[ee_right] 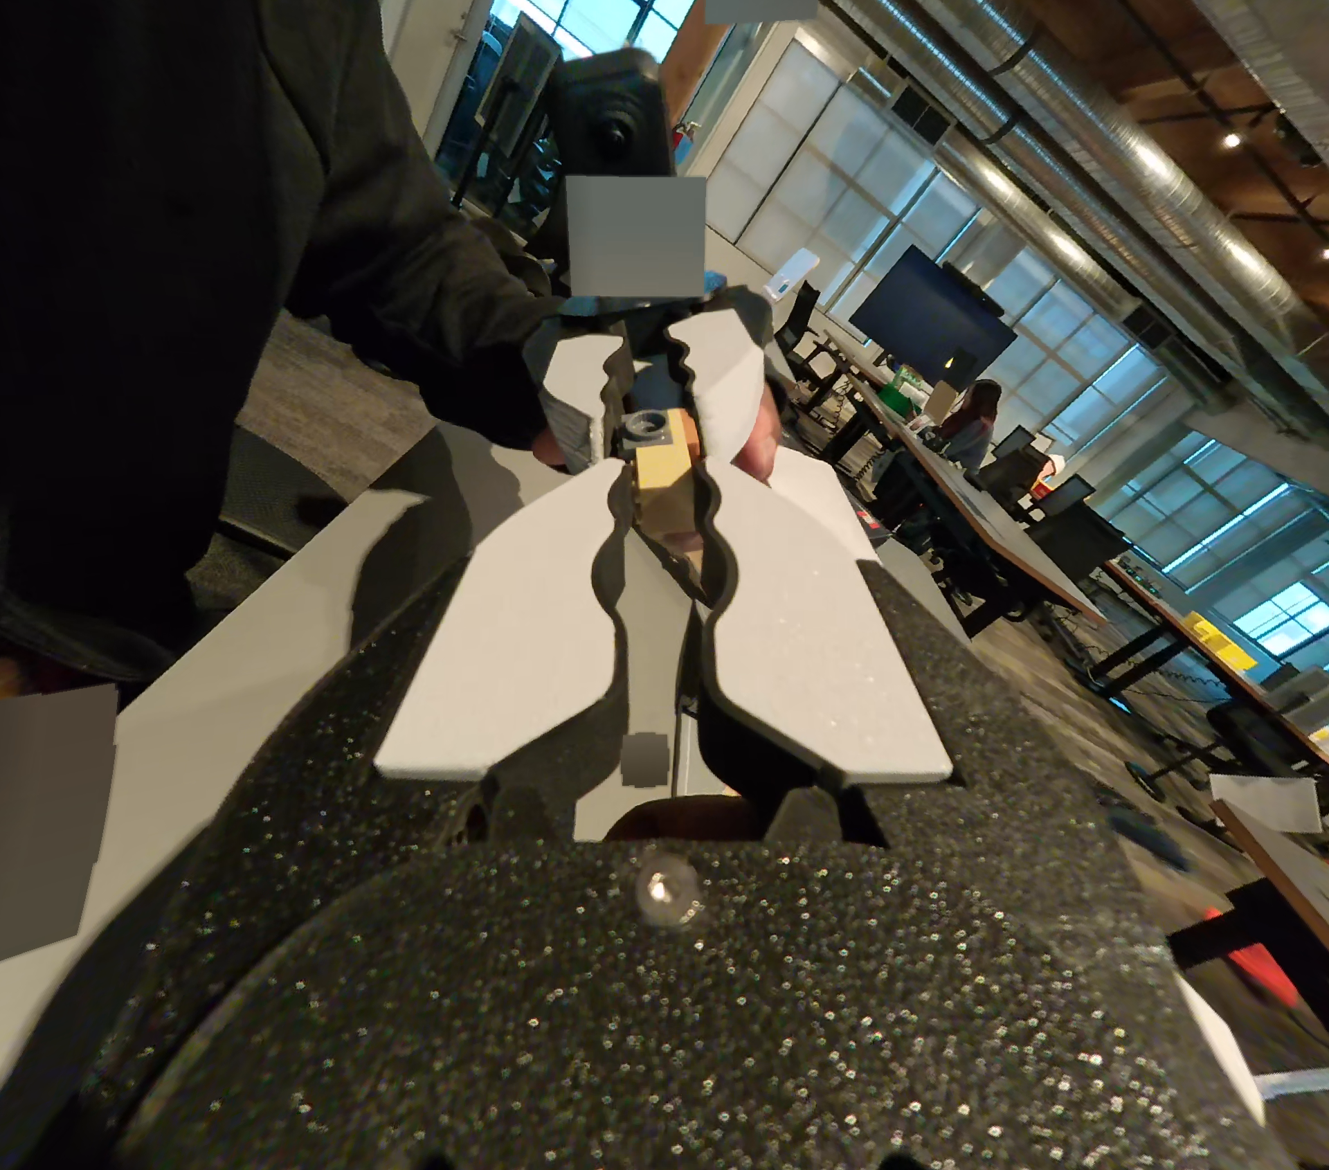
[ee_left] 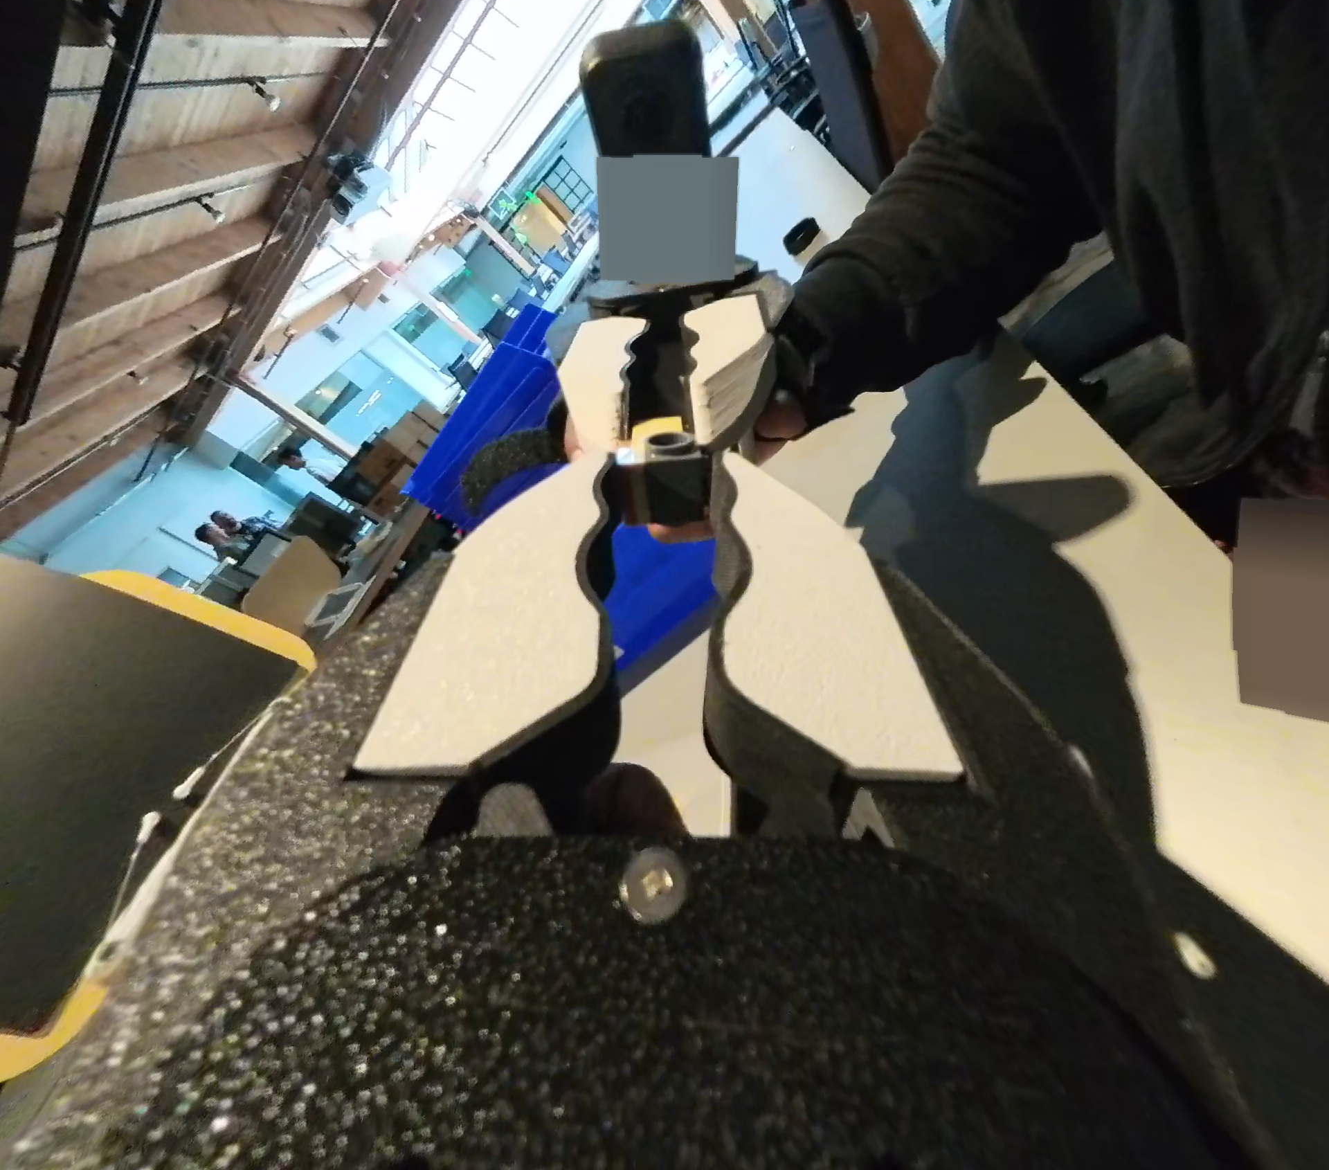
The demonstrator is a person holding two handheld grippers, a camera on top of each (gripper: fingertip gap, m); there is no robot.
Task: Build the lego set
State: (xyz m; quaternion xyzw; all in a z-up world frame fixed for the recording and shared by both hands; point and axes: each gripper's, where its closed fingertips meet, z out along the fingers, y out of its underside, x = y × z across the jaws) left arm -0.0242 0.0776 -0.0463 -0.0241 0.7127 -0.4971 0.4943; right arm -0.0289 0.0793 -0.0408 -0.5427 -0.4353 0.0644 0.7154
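Both grippers are held in the air, tip to tip, above a white table (ee_left: 1043, 596). In the left wrist view my left gripper (ee_left: 658, 492) is shut on a dark grey Lego piece (ee_left: 669, 488) with one round stud on top. The right gripper (ee_left: 658, 416) faces it and holds a yellow-tan brick (ee_left: 656, 427) that touches the dark piece. In the right wrist view my right gripper (ee_right: 661, 492) is shut on the tan brick (ee_right: 665, 481). The dark grey piece (ee_right: 645, 429) sits against its far end, in the left gripper (ee_right: 647, 416).
A person in a dark long sleeve (ee_left: 935, 272) holds both grippers. Blue bins (ee_left: 503, 416) stand beyond the table's edge. A black panel with a yellow rim (ee_left: 144, 740) is at the left. Long desks with monitors (ee_right: 1043, 524) run along the right.
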